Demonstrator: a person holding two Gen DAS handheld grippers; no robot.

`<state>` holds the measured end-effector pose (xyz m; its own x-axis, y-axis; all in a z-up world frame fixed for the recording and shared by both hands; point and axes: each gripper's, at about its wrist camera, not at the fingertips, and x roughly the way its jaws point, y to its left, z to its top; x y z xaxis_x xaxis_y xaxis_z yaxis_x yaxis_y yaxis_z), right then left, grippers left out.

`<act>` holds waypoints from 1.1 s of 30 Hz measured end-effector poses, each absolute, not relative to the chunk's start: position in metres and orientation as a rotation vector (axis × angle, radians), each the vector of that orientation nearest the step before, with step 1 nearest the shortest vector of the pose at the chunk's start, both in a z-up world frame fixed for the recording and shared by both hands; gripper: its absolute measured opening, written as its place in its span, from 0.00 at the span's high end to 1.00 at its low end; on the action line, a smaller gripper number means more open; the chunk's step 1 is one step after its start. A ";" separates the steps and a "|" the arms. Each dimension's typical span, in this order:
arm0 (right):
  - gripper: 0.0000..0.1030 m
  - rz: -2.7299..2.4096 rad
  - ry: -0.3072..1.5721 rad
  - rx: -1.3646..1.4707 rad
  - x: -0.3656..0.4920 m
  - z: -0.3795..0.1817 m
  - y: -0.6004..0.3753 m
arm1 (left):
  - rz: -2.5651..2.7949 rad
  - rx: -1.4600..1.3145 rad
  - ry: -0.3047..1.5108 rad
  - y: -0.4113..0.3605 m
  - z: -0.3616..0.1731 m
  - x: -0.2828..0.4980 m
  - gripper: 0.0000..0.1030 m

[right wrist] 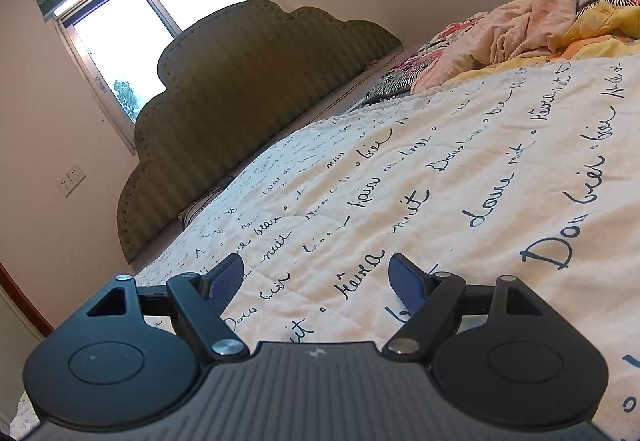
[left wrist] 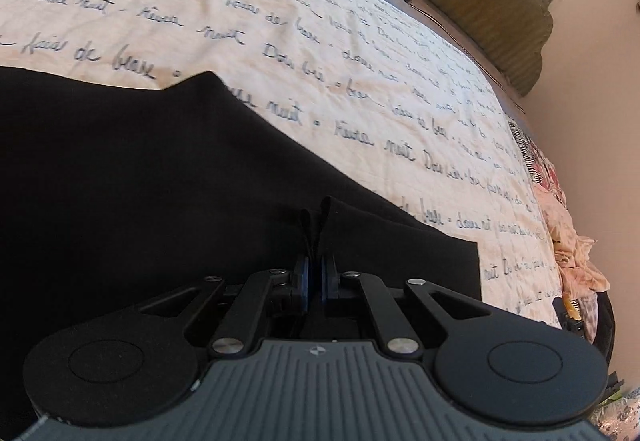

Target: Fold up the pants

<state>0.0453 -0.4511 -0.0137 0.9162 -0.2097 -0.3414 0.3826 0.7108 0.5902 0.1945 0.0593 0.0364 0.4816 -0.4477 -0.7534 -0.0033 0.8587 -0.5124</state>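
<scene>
Left wrist view: my left gripper (left wrist: 315,237) has its jaws pinching a fold of the black pants (left wrist: 132,161) on the bed quilt (left wrist: 320,41). My right gripper (right wrist: 316,279) has its jaws spread over bare quilt.

The quilt (right wrist: 460,177) lies broad and bare ahead of the right gripper (right wrist: 316,281), whose fingers stand apart over it with nothing between them; toward the bed's head the padded headboard (right wrist: 248,89) rises as a wall; along the far side edge a heap of crumpled bedding (right wrist: 532,25) blocks passage; the black pants (left wrist: 140,169) cover the near part, pinched in the left gripper (left wrist: 316,241).
</scene>
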 end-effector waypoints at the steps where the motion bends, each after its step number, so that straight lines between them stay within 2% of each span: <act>1: 0.22 -0.334 0.263 0.702 0.046 -0.013 -0.450 | -0.275 -0.485 1.044 0.063 0.034 0.193 0.93; 9: 0.22 -0.349 0.304 0.665 0.051 -0.013 -0.445 | -0.271 -0.470 1.036 0.071 0.023 0.184 0.92; 12: 0.22 -0.351 0.312 0.653 0.052 -0.012 -0.444 | -0.260 -0.472 1.031 0.071 0.010 0.182 0.86; 17: 0.22 -0.356 0.333 0.629 0.056 -0.012 -0.441 | -0.278 -0.545 0.991 0.082 0.003 0.174 0.85; 21: 0.22 -0.359 0.349 0.624 0.058 -0.012 -0.441 | -0.260 -0.533 0.993 0.087 0.015 0.168 0.80; 33: 0.22 -0.363 0.423 0.581 0.064 -0.012 -0.435 | -0.033 -0.307 0.835 0.144 0.062 0.099 0.74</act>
<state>0.0641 -0.4348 -0.0118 0.8527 -0.2088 -0.4789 0.4417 0.7776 0.4475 0.0988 0.1444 0.0625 0.6735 -0.1486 -0.7241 -0.0914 0.9553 -0.2811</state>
